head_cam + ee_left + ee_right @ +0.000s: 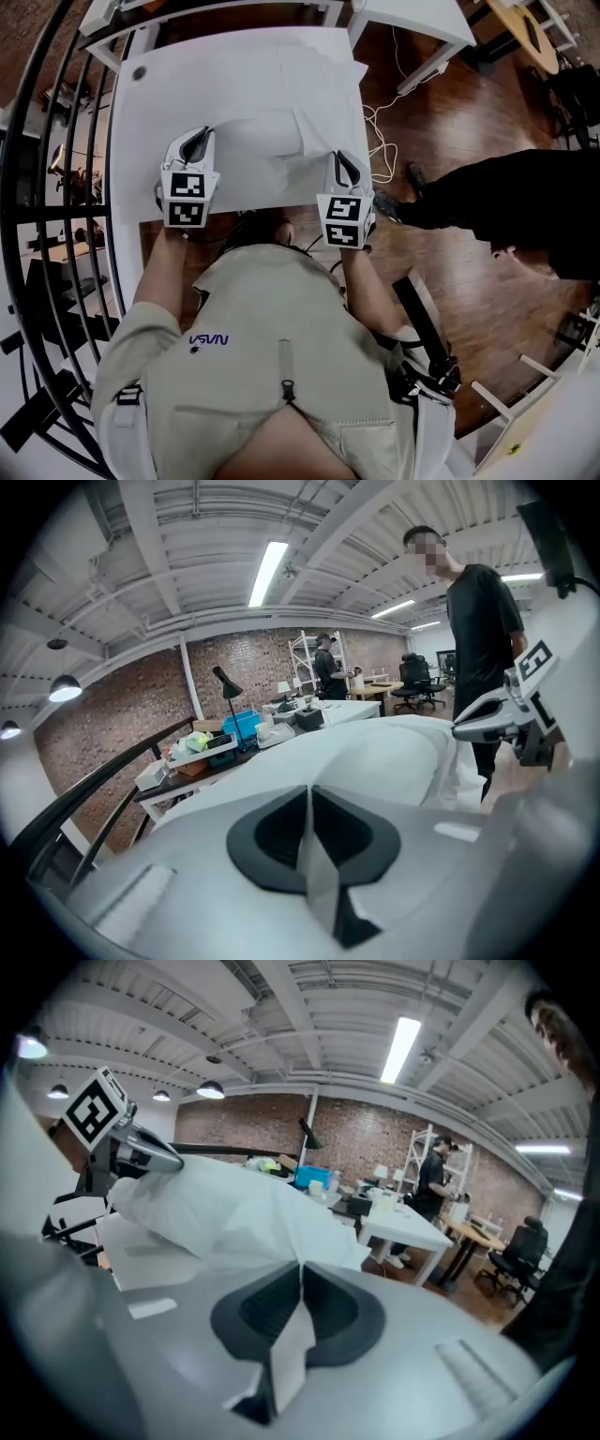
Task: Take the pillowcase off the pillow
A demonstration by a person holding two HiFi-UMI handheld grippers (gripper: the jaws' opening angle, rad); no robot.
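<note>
Evidently the task is at its opening stage. The pillowcase [258, 131] is found lying on the white bench [178, 75], still drawn over the pillow, which is covered and not itself seen. The left claw [199, 142] and the right claw [345, 169] are set at the near edge of the pillowcase, one toward each corner, well apart. Each claw is closed narrow, with a fold of white cloth pinched between its jaws. A grip is thus judged to be taken. The drawing of the case off the pillow is judged to be wholly outstanding.

The layout is given only by the head view: both claws, the whole pillowcase and a bystander [506, 202] in dark clothing beside the bench. The pinch itself is not shown there. It is confirmed only in the left gripper view and the right gripper view, where a strip of cloth is seen clamped between the dark pads [272, 832]. The swell of the filled case is also shown in those views, as is a brick wall [112, 714] that is not taken in by the head view.
</note>
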